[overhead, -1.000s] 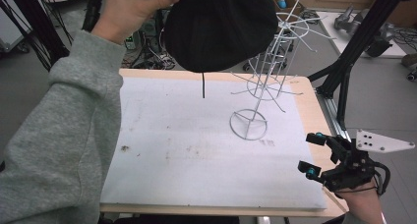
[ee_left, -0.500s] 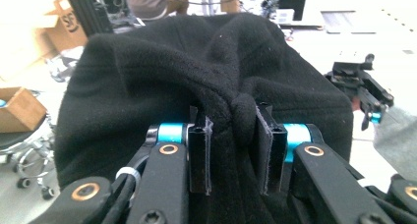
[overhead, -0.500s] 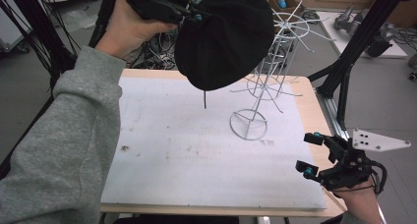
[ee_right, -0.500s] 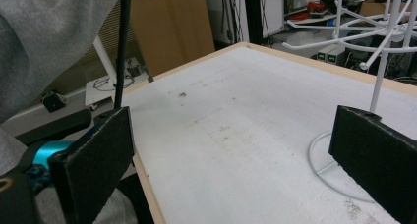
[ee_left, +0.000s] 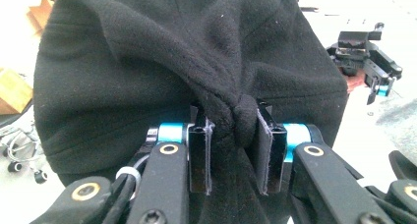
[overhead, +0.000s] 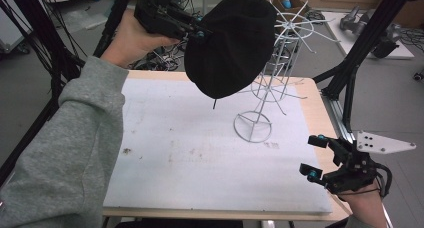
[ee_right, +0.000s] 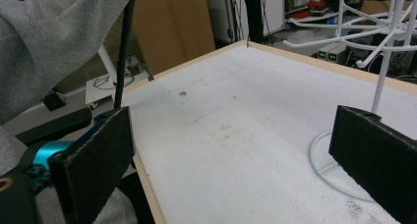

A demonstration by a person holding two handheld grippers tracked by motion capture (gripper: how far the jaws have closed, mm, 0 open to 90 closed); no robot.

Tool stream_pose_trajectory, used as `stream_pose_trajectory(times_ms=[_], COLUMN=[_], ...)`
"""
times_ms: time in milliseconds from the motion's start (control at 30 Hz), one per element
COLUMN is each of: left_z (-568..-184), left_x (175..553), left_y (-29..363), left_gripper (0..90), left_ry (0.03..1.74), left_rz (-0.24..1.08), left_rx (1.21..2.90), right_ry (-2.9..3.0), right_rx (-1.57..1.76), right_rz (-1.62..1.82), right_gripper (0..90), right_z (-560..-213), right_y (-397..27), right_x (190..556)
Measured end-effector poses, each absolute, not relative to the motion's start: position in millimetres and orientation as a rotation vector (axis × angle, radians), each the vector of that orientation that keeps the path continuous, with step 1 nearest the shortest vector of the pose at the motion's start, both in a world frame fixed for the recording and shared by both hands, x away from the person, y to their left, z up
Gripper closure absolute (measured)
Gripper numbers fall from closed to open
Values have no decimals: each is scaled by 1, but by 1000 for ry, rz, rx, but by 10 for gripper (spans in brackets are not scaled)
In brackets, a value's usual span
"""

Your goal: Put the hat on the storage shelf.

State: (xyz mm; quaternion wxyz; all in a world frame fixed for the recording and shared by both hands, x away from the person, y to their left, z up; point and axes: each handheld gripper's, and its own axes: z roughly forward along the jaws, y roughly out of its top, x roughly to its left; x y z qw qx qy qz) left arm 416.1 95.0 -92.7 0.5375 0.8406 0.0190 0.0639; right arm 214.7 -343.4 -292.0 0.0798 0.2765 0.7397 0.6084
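High view: a white-topped table with a pale wooden rim (overhead: pixel 320 95) carries a white wire rack with tiers of radiating prongs (overhead: pixel 280 63), upright on a ring base at the far right. A black fleece beanie hat (overhead: pixel 230 43) hangs in the air above the table's far edge, just left of the rack and overlapping its upper tiers in this view; contact cannot be told. Its long axis runs from upper right down to lower left, a short cord dangling below. The left gripper (overhead: pixel 197 32) lies left of the hat, its jaws pinching a bunched fold of fleece (ee_left: pixel 231 121); this hand is much nearer the rack. The right gripper (overhead: pixel 316 157) rests at the near right corner, jaws spread and empty.
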Motion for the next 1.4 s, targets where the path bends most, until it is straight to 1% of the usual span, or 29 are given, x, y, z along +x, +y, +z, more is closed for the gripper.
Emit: stream_pose_trajectory(times_ms=[233, 400, 733, 833, 1067, 1400], left_z=[-107, -117, -128, -134, -141, -148], left_x=[418, 420, 420, 422, 423, 422], left_y=[95, 97, 90, 94, 98, 93], left_gripper=[718, 715, 707, 705, 691, 670], left_ry=[68, 84, 64, 72, 89, 79], left_rz=[136, 139, 122, 98, 111, 111], left_rx=[2007, 2056, 2124, 2102, 2137, 2170], right_ry=[2216, 2225, 2242, 2238, 2239, 2256], right_rx=[830, 831, 822, 820, 827, 821], right_rz=[1817, 1814, 1802, 1802, 1801, 1793], right_gripper=[23, 23, 23, 23, 23, 23], right_z=[-292, -292, -292, -292, -292, -292], right_y=[-342, -340, -335, -335, -335, -331], right_x=[215, 216, 216, 217, 217, 218])
